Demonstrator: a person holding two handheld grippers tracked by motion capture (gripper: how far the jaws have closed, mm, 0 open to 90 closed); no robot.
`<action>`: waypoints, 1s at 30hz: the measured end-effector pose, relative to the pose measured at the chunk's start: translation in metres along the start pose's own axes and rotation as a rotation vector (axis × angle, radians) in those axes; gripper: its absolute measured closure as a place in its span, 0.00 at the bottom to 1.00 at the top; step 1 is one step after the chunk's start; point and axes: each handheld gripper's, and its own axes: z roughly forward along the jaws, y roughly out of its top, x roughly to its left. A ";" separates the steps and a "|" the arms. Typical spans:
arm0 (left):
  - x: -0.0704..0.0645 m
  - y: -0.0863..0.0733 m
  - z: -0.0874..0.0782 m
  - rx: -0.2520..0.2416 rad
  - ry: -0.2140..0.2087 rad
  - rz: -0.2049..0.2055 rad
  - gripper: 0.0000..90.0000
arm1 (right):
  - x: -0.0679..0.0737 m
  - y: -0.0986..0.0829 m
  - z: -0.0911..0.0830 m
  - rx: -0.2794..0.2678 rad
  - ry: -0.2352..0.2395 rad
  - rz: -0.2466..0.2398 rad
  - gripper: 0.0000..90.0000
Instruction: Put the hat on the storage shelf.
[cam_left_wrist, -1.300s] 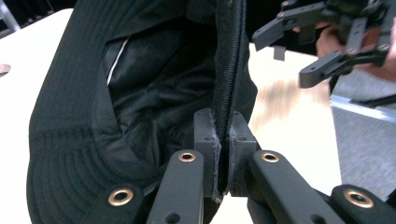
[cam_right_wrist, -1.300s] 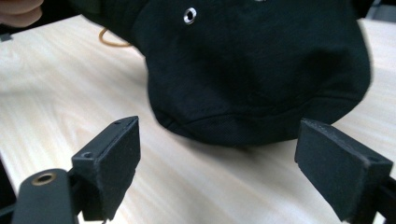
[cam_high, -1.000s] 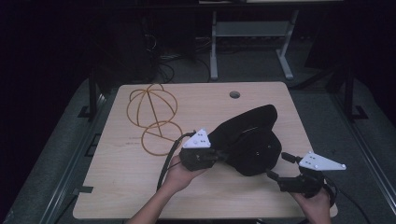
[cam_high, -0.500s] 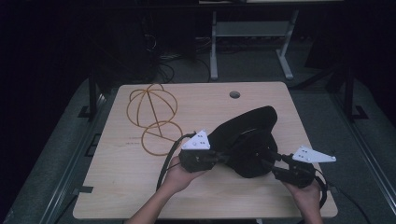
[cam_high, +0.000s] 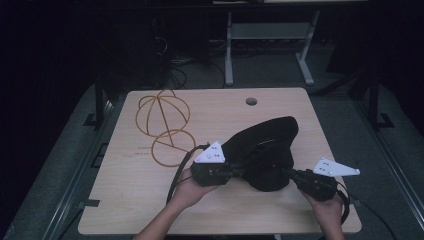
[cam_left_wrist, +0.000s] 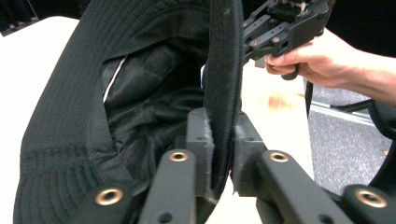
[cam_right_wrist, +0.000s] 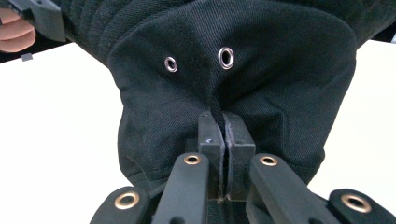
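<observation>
A black bucket hat lies on the wooden table, right of centre. My left gripper is shut on its brim from the left; in the left gripper view the jaws pinch the brim's edge, with the hat's lined inside open to the left. My right gripper is shut on the hat from the right. In the right gripper view its jaws clamp a fold of the crown just below two metal eyelets.
An orange wire frame of hoops lies at the table's back left. A round cable hole sits near the far edge. A metal stand is on the floor behind the table. Cables trail from both grippers.
My right gripper has moved left from beside the hat and shut on its crown. The left gripper has kept its hold on the brim.
</observation>
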 end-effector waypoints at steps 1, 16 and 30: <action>0.000 0.000 -0.001 0.005 0.000 0.004 0.83 | 0.000 0.000 -0.001 -0.005 -0.004 -0.001 0.98; 0.004 -0.010 -0.030 0.025 0.068 0.004 0.51 | 0.000 0.012 -0.019 -0.013 -0.021 -0.023 0.98; 0.010 -0.034 -0.060 0.026 0.149 -0.023 0.43 | 0.005 0.038 -0.024 -0.013 -0.014 -0.073 0.98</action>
